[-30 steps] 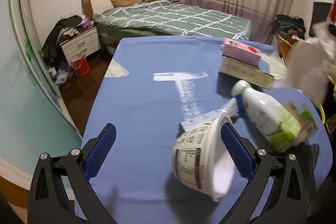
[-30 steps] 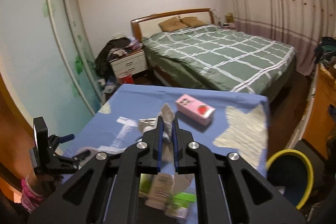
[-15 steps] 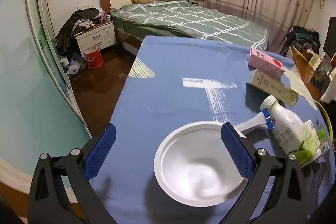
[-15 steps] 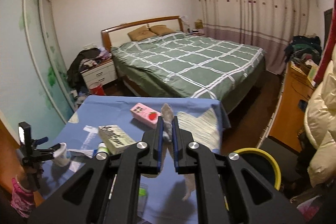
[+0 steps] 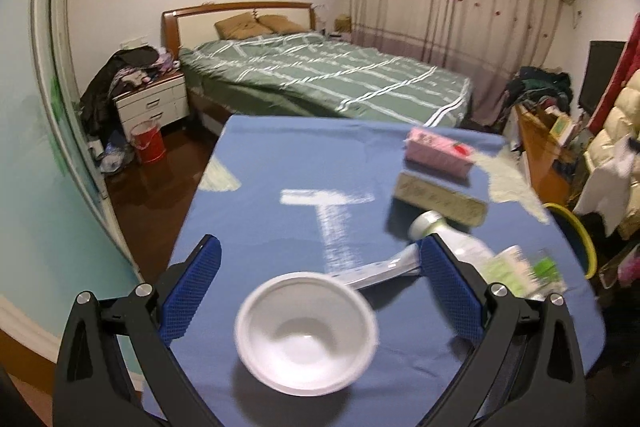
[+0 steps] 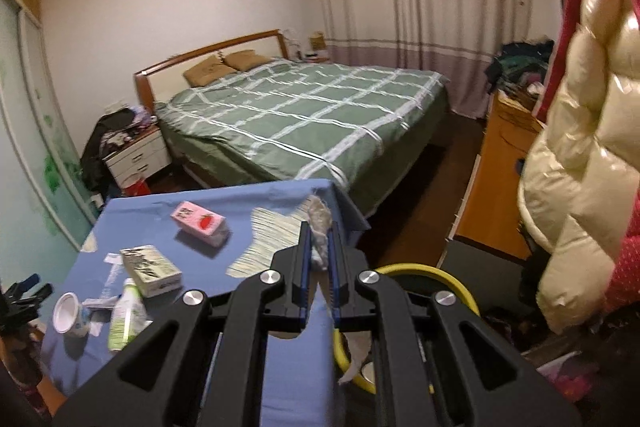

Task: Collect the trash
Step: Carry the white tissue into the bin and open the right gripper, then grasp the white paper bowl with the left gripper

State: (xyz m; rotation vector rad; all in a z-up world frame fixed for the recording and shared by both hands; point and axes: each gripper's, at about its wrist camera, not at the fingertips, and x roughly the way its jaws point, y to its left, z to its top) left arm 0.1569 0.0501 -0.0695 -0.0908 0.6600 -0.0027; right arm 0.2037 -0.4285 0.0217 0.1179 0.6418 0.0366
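Note:
My right gripper (image 6: pixel 320 247) is shut on a crumpled white tissue (image 6: pixel 319 227), held above the table's right edge, over a yellow-rimmed bin (image 6: pixel 448 277) on the floor. My left gripper (image 5: pixel 316 279) is open above the blue table (image 5: pixel 260 179), with a white paper bowl (image 5: pixel 306 333) lying between its fingers, untouched. A white-and-green bottle (image 5: pixel 472 255), a flat tube (image 5: pixel 372 273), a beige box (image 5: pixel 440 205) and a pink carton (image 5: pixel 438 151) lie on the table. The bowl (image 6: pixel 68 313), bottle (image 6: pixel 126 315), box (image 6: pixel 150 269) and carton (image 6: pixel 200 223) also show in the right wrist view.
A green plaid bed (image 5: pixel 320 75) stands beyond the table. A white nightstand (image 5: pixel 154 105) and red bucket (image 5: pixel 148 147) are at left. A wooden cabinet (image 6: pixel 496 179) and a hanging cream puffer jacket (image 6: pixel 580 187) are at right. The bin's rim (image 5: pixel 576 231) shows by the table's right edge.
My right gripper carried the tissue rightward off the table to above the yellow bin. My left gripper rose and pulled back; the bowl rolled from its side to face up.

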